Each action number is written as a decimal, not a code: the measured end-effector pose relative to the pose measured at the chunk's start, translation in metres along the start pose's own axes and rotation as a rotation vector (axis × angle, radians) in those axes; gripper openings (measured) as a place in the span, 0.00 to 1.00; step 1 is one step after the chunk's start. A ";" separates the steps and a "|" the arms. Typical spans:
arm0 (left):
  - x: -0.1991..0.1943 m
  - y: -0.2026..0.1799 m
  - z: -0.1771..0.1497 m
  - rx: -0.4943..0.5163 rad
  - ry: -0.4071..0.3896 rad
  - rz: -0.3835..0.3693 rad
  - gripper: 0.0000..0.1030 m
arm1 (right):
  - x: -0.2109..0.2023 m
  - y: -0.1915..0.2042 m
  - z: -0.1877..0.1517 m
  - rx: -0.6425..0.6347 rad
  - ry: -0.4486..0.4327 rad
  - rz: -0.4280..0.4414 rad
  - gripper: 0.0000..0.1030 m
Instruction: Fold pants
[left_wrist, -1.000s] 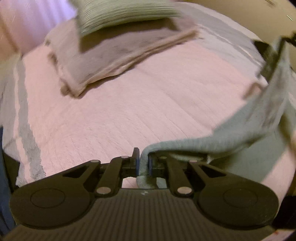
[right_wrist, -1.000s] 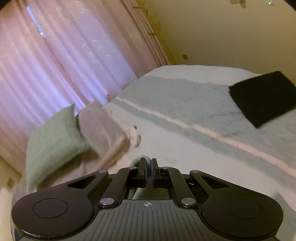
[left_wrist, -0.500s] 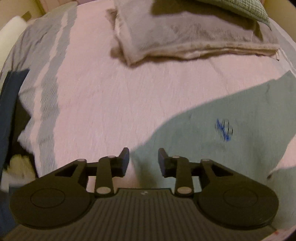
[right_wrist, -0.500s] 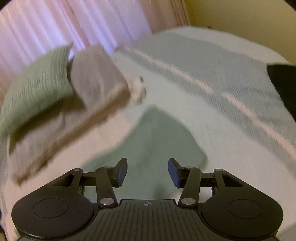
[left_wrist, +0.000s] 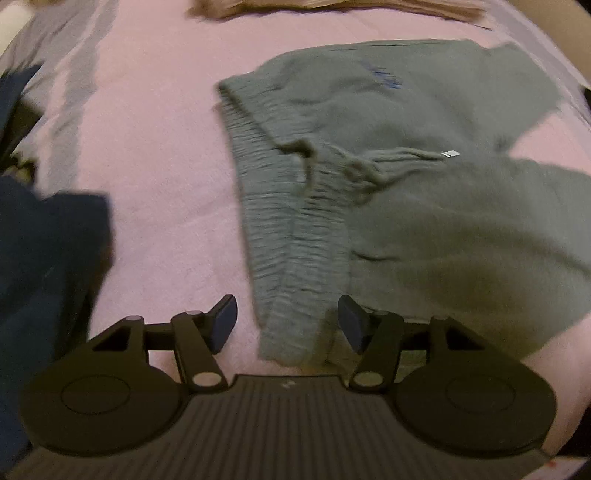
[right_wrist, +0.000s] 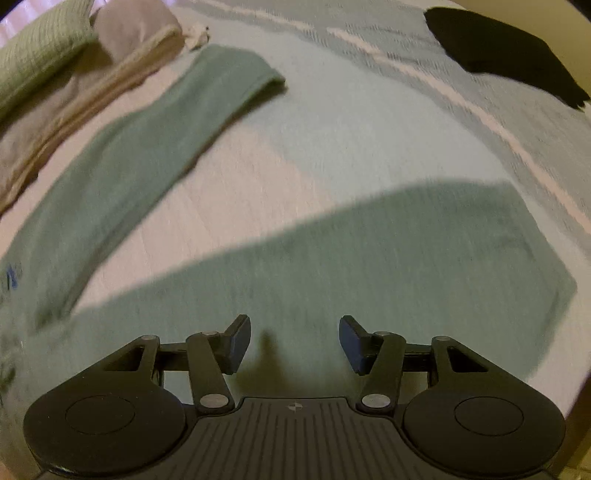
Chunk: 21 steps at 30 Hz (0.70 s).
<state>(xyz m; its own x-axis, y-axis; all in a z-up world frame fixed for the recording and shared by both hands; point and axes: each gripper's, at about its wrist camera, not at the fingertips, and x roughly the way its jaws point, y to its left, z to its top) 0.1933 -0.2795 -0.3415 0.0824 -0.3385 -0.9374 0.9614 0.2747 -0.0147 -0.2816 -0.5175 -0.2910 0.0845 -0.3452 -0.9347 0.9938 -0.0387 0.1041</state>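
In the left wrist view, the left gripper (left_wrist: 287, 320) hangs just above the bed (left_wrist: 162, 184) with its fingers (left_wrist: 223, 322) spread wide and holding nothing. The pants (left_wrist: 406, 206), grey-green, lie spread on the pink bedspread. Their ribbed waistband (left_wrist: 291, 236) runs from the upper middle down to the gap between the fingers, its near end lying between the two pads. The waistband is bunched and partly turned over near the middle, where a small white tag (left_wrist: 450, 153) shows. A small blue mark (left_wrist: 384, 75) sits on the cloth farther up. The two legs run off to the right. A dark blue cloth (left_wrist: 44, 251) lies at the left edge of the bed, apart from the pants.

In the right wrist view, the right gripper (right_wrist: 294, 341) is also wide open and empty, just above one leg (right_wrist: 388, 266) that stretches across to the right. The other leg (right_wrist: 147, 147) angles away to the upper left, its hem near a folded beige blanket (right_wrist: 92, 88). A green pillow (right_wrist: 37, 48) rests on that blanket. A black cloth (right_wrist: 502, 55) lies at the far right of the bed, well apart from the pants.
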 end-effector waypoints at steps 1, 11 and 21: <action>0.001 -0.002 -0.002 0.032 -0.024 -0.019 0.54 | -0.001 0.006 -0.008 -0.016 0.001 0.002 0.50; 0.055 0.007 0.040 0.040 -0.125 -0.185 0.31 | -0.022 0.073 -0.070 -0.153 -0.023 0.062 0.51; 0.002 0.056 -0.004 -0.233 -0.153 -0.163 0.00 | -0.034 0.095 -0.075 -0.181 -0.032 0.082 0.51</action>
<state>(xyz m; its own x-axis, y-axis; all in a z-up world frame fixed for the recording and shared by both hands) 0.2461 -0.2609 -0.3460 -0.0122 -0.5220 -0.8529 0.8805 0.3986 -0.2565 -0.1850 -0.4391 -0.2748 0.1657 -0.3702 -0.9141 0.9807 0.1590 0.1134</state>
